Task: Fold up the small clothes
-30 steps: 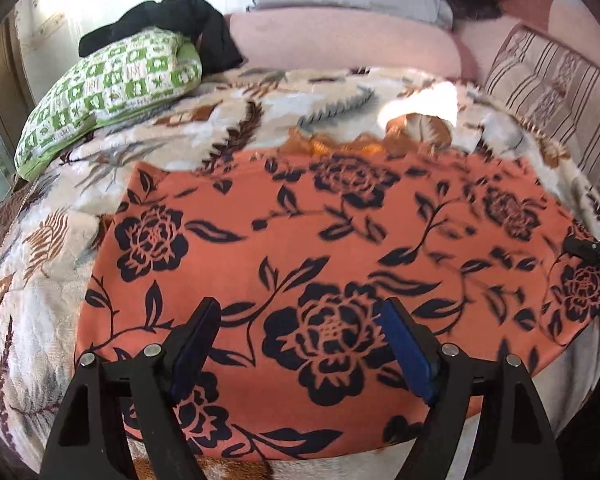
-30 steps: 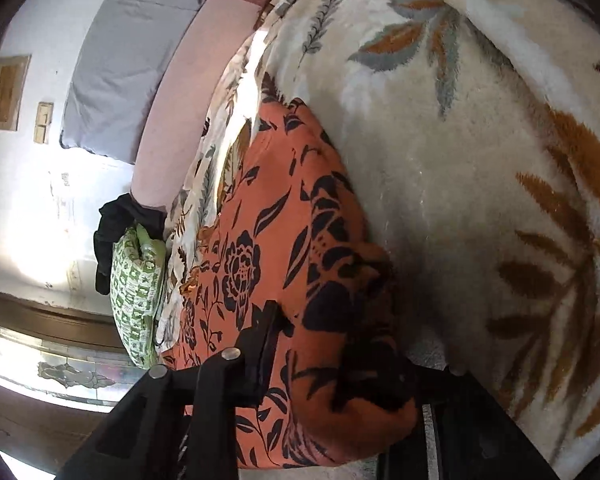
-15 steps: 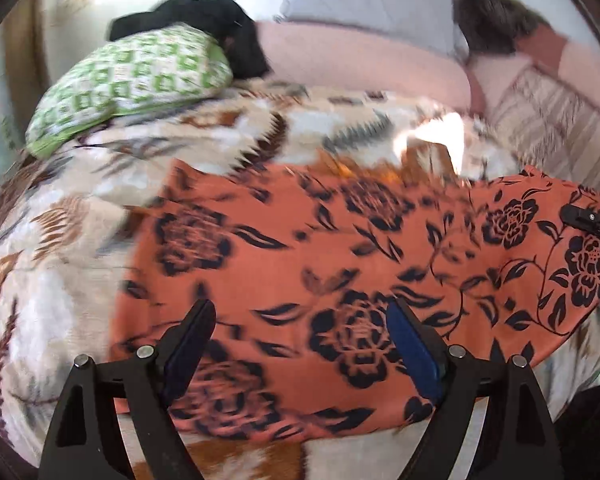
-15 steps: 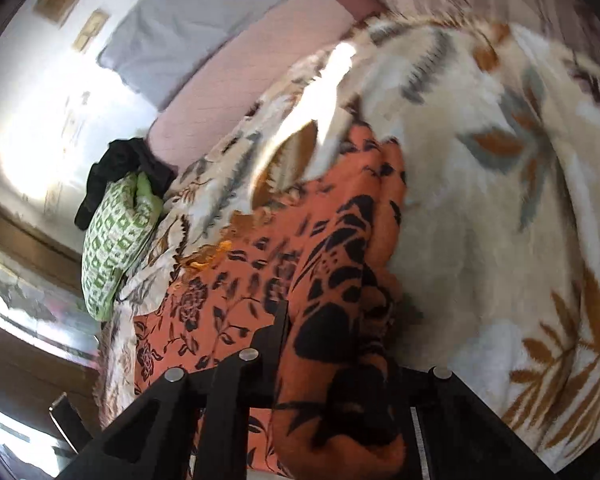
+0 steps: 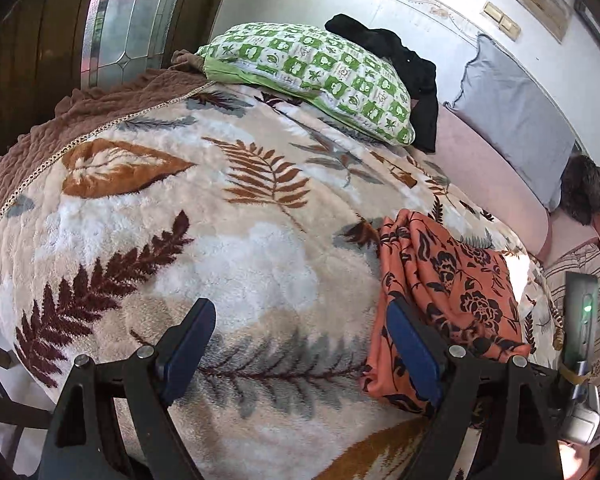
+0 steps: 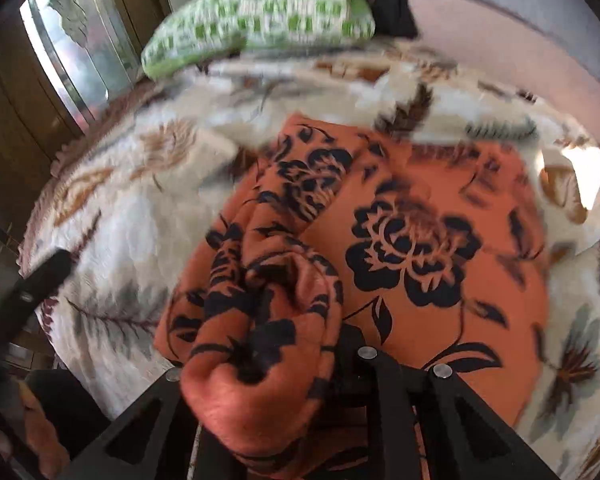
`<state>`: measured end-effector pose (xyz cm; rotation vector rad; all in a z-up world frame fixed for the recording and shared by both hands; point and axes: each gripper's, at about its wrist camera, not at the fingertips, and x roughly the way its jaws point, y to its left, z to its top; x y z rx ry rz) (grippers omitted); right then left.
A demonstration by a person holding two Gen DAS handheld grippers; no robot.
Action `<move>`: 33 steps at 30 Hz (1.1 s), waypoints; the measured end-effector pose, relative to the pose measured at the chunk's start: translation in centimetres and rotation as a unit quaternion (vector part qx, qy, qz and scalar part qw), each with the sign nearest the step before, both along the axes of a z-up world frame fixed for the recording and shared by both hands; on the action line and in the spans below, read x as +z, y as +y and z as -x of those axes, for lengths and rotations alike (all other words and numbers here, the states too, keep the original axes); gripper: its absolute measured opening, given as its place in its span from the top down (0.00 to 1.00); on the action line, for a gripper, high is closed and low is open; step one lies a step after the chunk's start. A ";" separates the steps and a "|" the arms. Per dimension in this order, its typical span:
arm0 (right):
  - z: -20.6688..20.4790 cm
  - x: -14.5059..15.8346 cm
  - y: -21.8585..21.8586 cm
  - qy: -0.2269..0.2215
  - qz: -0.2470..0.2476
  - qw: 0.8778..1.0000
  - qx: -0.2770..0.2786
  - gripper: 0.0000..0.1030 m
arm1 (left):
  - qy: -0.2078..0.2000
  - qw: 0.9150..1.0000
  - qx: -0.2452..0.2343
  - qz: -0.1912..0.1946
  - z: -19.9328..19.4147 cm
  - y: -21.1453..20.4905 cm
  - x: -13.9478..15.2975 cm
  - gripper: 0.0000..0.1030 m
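With the right gripper (image 6: 268, 364) clamped on a bunched corner of the orange cloth (image 5: 452, 284) near the bed's (image 5: 180, 216) right edge and the left gripper (image 5: 300, 344) gaping empty, the fold could land crooked.

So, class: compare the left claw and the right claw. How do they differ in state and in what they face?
The left claw is open and holds nothing; the right claw is shut on the orange floral cloth. The left claw hangs over bare leaf-print blanket, the cloth beside it; the right claw has bunched cloth between its black fingers. Both point toward the green pillow.
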<state>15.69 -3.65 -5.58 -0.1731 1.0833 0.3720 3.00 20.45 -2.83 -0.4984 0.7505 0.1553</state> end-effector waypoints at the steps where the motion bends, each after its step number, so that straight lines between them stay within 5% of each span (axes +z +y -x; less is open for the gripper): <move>1: 0.2 0.8 0.0 -0.004 -0.008 1.000 -0.004 0.84 | -0.004 1.000 0.003 0.001 0.2 0.3 0.1 0.15; 8: -0.1 7.4 -1.3 -0.053 -0.085 0.993 -0.059 0.84 | -0.006 1.000 0.005 0.022 0.1 1.5 -0.1 0.15; 12: -0.3 2.0 2.9 0.008 -0.022 0.999 -0.026 0.80 | -0.004 1.000 0.006 0.024 0.3 1.9 -0.3 0.15; 14: 0.3 0.7 2.6 -0.001 -0.032 0.999 -0.028 0.81 | 0.001 1.000 0.010 0.020 0.4 2.1 -0.5 0.15; 20: -1.3 5.6 -2.8 -0.012 -0.188 0.975 -0.117 0.86 | 0.004 1.000 0.013 0.019 0.3 2.2 -0.7 0.15; 24: -0.7 6.6 -1.3 -0.022 -0.175 0.980 -0.095 0.85 | 0.005 1.000 0.007 0.012 0.0 1.7 -0.7 0.15; 26: 0.0 4.0 0.6 -0.006 -0.153 0.985 -0.084 0.79 | 0.004 1.000 0.008 0.010 0.0 1.6 -0.6 0.15; 29: 1.2 0.5 3.6 0.003 -0.083 0.996 -0.015 0.39 | 0.007 1.000 0.003 -0.004 0.0 1.4 -0.7 0.15; 30: 2.0 1.3 3.8 -0.019 -0.089 0.996 -0.001 0.29 | 0.005 1.000 0.004 -0.006 0.1 1.4 -0.6 0.15; 33: 2.3 3.7 1.5 -0.008 -0.160 0.987 -0.023 0.24 | -0.003 1.000 0.006 -0.004 0.4 1.5 -0.3 0.15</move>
